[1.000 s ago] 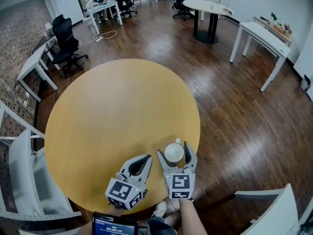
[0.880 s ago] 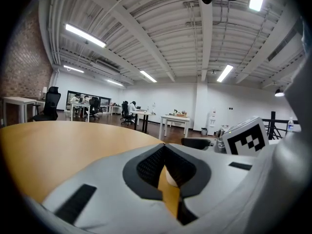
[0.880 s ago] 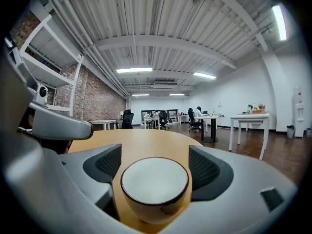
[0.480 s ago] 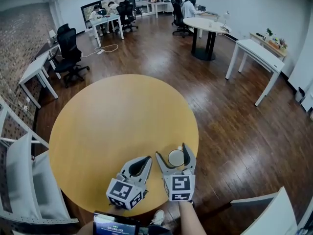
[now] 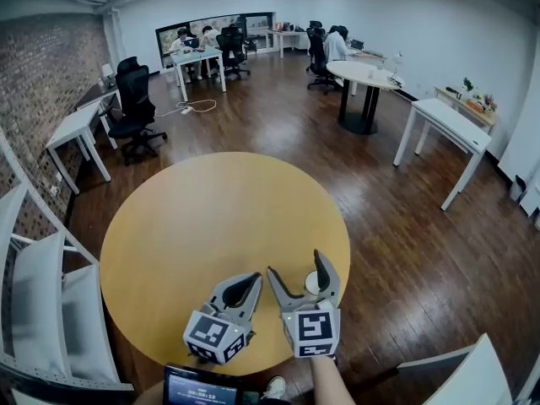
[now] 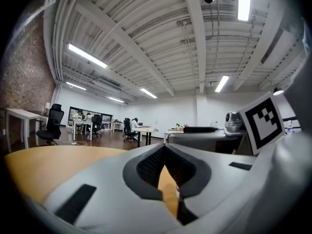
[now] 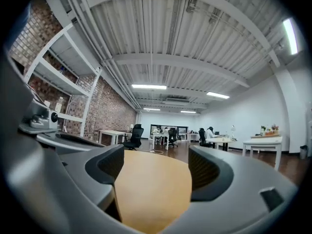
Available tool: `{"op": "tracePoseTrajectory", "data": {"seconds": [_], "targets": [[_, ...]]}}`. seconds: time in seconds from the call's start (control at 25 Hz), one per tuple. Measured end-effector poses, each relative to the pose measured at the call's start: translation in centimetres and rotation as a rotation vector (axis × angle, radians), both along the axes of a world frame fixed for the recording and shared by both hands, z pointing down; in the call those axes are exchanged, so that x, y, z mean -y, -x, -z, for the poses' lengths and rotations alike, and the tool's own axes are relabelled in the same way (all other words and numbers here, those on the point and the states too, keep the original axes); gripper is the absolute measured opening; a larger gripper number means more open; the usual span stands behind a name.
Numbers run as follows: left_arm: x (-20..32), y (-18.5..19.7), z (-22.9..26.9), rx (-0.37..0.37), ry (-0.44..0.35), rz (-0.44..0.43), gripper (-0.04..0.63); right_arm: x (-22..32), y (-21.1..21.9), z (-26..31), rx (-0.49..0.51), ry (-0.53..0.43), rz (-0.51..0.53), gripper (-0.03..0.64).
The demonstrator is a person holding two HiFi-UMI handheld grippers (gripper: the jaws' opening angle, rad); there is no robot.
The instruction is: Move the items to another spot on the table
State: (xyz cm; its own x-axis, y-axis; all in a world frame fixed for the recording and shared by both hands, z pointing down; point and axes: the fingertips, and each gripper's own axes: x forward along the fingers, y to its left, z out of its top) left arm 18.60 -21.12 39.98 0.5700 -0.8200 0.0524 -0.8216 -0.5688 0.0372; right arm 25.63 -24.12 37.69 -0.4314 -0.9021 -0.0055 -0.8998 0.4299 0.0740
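Cup (image 5: 313, 283), white, stands upright on the round wooden table (image 5: 211, 218), close to its near right edge; from the head view it shows within the gap of the right gripper (image 5: 295, 261); that gripper's own view shows only bare tabletop between its jaws, which stand wide and have just been closing slightly; left gripper (image 5: 253, 277) just beside it, jaws together, nothing held.
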Motion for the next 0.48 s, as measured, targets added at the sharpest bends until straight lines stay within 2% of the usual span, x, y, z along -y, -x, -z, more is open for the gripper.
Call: {"op": "tracePoseTrajectory", "data": {"seconds": [0.16,0.28,0.48], "targets": [[-0.4,4.0,1.5,0.012,-0.028,0.049,0.011,-1.6,5.0,2.8,-0.003,-0.015,0.109,0.378],[-1.1,7.8,2.8,0.012,-0.044,0.100,0.011,-2.7,8.9,4.2,-0.003,-0.040,0.175,0.311],[-2.6,13.1,5.3,0.001,-0.066,0.151,0.011,-4.2,14.7,6.3,0.000,-0.069,0.260,0.261]]}}
